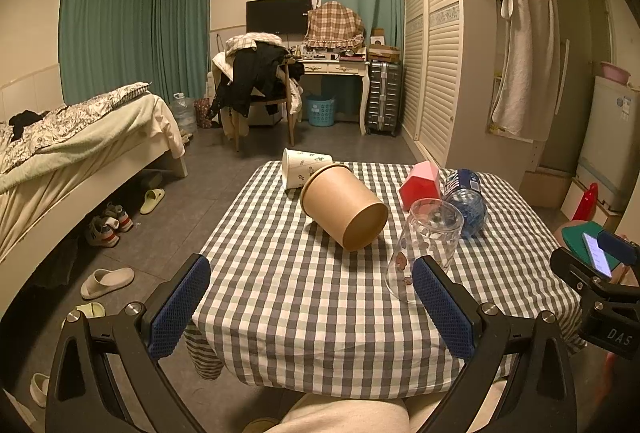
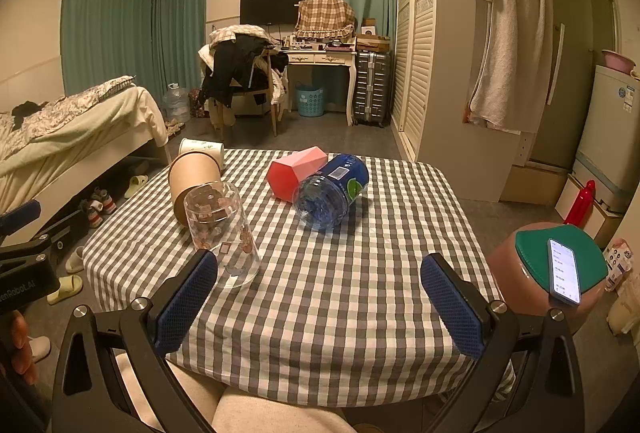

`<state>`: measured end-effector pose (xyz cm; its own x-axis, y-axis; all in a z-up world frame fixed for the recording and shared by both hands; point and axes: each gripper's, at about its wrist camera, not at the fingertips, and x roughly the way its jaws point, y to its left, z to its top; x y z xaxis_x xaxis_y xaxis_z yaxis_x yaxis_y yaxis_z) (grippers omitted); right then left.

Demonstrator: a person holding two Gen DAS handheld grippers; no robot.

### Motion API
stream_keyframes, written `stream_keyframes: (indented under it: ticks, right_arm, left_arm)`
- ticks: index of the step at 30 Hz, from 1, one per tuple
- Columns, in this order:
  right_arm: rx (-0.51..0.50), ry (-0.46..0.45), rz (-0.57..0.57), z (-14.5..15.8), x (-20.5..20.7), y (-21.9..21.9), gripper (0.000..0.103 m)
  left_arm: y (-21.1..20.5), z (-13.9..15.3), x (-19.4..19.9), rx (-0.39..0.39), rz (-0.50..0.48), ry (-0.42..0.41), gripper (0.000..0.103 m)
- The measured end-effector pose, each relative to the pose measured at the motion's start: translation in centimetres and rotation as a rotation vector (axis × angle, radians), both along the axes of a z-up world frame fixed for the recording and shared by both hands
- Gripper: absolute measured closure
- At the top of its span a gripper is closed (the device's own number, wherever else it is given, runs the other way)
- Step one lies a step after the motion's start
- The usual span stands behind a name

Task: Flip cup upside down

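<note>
A clear glass cup [image 1: 424,245] with small cartoon prints stands upside down on the checked tablecloth, its base up; it also shows in the right wrist view [image 2: 222,233]. My left gripper [image 1: 312,303] is open and empty at the table's near edge, its right pad beside the cup. My right gripper [image 2: 318,299] is open and empty, its left pad just in front of the cup.
A brown paper cup [image 1: 346,209] and a white printed paper cup [image 1: 300,167] lie on their sides at the far left. A pink box [image 2: 294,171] and a blue water bottle [image 2: 332,191] lie at the far middle. A stool with a phone [image 2: 564,269] stands to the right.
</note>
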<state>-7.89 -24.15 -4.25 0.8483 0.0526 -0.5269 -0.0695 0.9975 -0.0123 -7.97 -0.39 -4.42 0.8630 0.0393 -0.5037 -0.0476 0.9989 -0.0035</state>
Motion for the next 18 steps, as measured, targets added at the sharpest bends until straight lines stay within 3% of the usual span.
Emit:
stream_keyframes:
  ticks: [18]
  right_arm:
    - [0.0,0.01,0.005,-0.5,0.01,0.18,0.001]
  left_arm:
    - [0.13,-0.56,0.09,-0.008,-0.002,0.016,0.0]
